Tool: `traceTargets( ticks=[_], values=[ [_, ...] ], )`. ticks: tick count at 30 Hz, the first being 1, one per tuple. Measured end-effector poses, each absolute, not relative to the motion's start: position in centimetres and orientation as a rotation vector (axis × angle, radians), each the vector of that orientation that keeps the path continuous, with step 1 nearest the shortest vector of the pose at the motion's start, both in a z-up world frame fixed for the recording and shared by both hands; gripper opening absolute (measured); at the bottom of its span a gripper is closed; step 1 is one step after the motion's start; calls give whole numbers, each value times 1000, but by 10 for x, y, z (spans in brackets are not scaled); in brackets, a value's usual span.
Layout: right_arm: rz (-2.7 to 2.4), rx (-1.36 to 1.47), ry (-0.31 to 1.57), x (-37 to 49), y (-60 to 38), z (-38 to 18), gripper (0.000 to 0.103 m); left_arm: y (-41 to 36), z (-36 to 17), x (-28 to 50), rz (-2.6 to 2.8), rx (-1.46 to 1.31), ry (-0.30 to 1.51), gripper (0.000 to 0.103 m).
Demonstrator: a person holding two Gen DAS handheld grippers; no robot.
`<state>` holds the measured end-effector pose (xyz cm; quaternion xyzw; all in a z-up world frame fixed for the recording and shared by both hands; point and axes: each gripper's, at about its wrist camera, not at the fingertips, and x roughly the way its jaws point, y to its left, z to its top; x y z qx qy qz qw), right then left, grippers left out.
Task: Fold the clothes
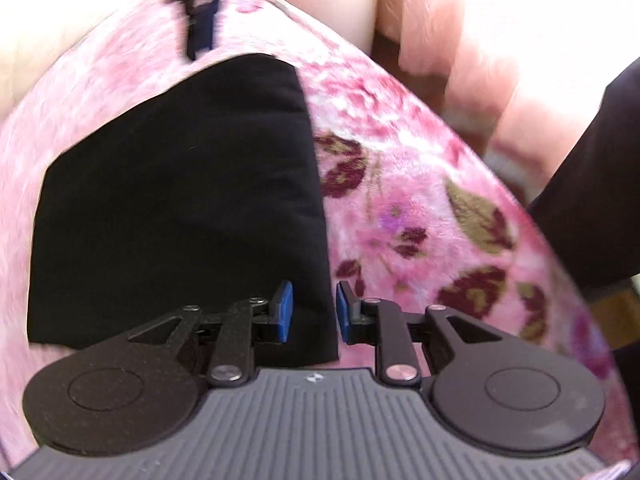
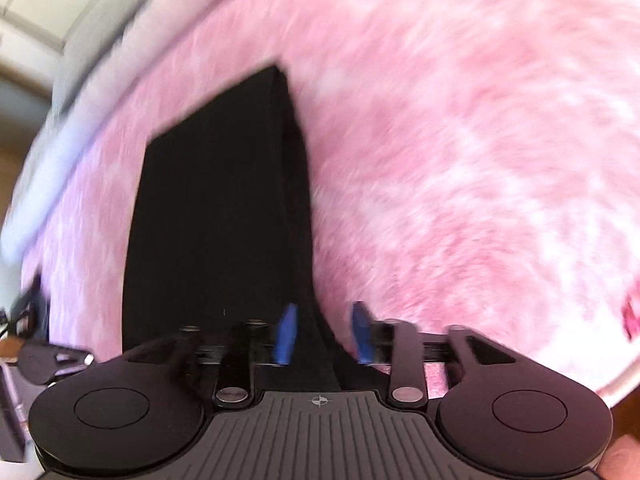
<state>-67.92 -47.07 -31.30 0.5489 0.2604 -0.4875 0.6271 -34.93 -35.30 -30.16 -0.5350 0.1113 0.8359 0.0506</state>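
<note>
A black folded garment (image 1: 180, 200) lies flat on a pink floral fleece blanket (image 1: 420, 208). My left gripper (image 1: 314, 312) hovers over the garment's near right edge, blue pads apart and pressing on nothing. The other gripper (image 1: 196, 12) shows blurred beyond the garment's far end. In the right wrist view the same garment (image 2: 216, 220) runs away from me as a long dark strip on the blanket (image 2: 460, 160). My right gripper (image 2: 324, 334) stands open above its near right edge, with the cloth below the gap and not pinched.
A dark-clothed part of the person (image 1: 592, 184) stands at the blanket's right side. Pale pink fabric (image 1: 460, 20) hangs behind. White bedding (image 2: 60, 140) lies along the blanket's left edge. A fingertip (image 2: 624, 456) shows at the lower right corner.
</note>
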Motion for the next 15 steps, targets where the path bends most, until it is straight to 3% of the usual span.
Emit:
traceTargets(
  ticks=[2,4,8,10,12,15],
  values=[
    [-1218,1232,511,-674,-441,-306,52,-369,-287,-335,2599,-1615,372,39],
    [-1301,1239,440,-664,-413,-305,54,-385,-282,-315,2620,-1635,601,60],
    [-1434,1358,280,-647,-365,-309,56,-425,-317,-300,2462,-1613,1144,62],
    [-1444,1454,192,-645,-350,-320,57,-452,-330,-305,2441,-1569,1224,60],
    [-1459,1518,93,-636,-338,-332,58,-486,-326,-317,2526,-1561,1119,59],
    [-1500,1542,-28,-622,-334,-352,59,-538,-304,-340,2742,-1582,752,58]
  ],
)
